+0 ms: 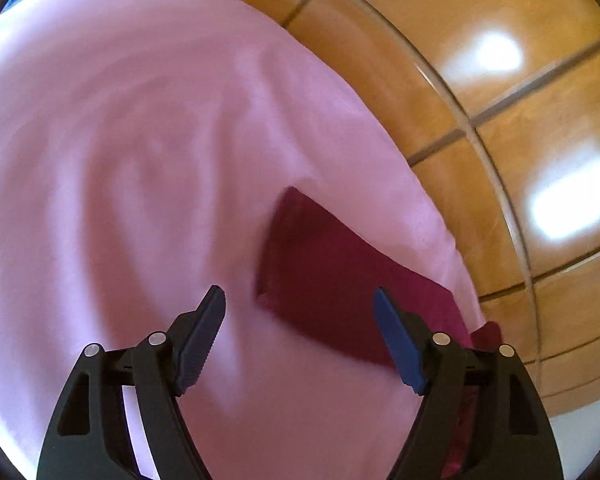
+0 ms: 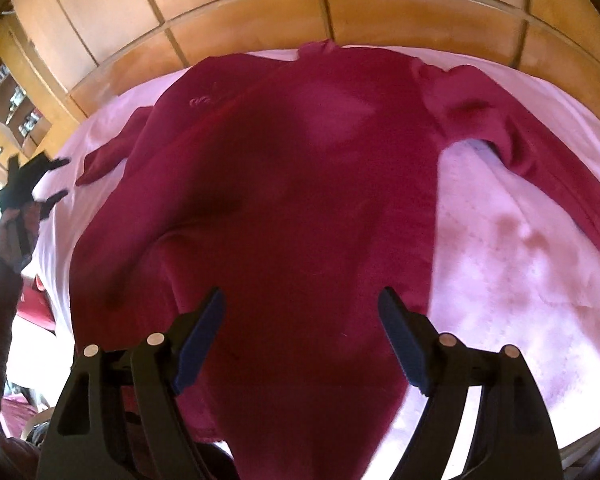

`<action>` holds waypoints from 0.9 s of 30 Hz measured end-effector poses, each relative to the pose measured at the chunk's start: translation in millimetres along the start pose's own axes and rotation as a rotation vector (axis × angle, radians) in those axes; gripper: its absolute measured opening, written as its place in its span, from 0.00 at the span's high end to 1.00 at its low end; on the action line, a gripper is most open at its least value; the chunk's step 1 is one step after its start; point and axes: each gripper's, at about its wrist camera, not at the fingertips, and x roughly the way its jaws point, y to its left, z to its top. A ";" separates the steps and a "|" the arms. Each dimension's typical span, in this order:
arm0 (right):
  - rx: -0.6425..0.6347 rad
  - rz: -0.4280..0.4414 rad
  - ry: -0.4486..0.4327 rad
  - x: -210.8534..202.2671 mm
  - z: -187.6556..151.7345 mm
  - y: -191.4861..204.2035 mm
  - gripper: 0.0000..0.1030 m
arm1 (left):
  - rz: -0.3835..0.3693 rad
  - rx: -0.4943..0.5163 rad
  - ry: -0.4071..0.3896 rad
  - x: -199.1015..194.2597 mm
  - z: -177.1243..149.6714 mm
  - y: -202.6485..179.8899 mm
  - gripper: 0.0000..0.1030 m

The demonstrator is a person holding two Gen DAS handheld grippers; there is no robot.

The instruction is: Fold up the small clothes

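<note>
dark red top spread flat, both sets of fingers apart and empty

a dark red long-sleeved top (image 2: 292, 184) lies spread on a pink sheet (image 2: 508, 264), its neck at the far edge and its hem at the near edge under the right wrist camera. one sleeve (image 2: 540, 160) runs out to the right and down toward the near side; the other sleeve (image 2: 112, 156) points left, its cuff lying on the sheet. a small embroidered mark shows on the chest, too blurred to read.

the right gripper (image 2: 300, 308) hangs over the lower body of the top, its fingers (image 2: 204, 332) spread wide with only cloth seen below them, nothing pinched between them.

the left gripper (image 1: 300, 304) is over the left part of the sheet, its fingers (image 1: 396, 340) likewise apart and holding nothing. in its view a sleeve end (image 1: 332, 272) of the top lies on the sheet just beyond and between the fingertips, not touched by either pad. the picture is smeared there.

in the right wrist view the left gripper (image 2: 48, 180) shows at the far left, held by a hand (image 2: 8, 224) with a dark sleeve below it. a glossy wooden panelled wall (image 2: 260, 20) rises behind the sheet, with a shelf unit (image 2: 8, 96) at the far left.
</note>
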 end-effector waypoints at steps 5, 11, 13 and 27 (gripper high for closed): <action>-0.015 -0.020 -0.009 4.0 9.9 0.8 0.24 | 0.113 0.183 -0.016 20.5 2.6 -33.6 1.00; 0.024 -0.060 -0.030 6.1 20.8 -20.4 0.24 | 0.289 0.129 -0.230 -35.1 55.9 3.5 1.00; 0.043 -0.070 -0.033 9.9 26.6 -26.6 0.24 | 0.334 0.125 -0.260 -50.9 68.2 16.8 1.00; 0.061 -0.052 -0.039 23.1 28.6 -18.3 0.20 | 0.044 0.191 -0.054 -11.0 28.8 1.5 0.36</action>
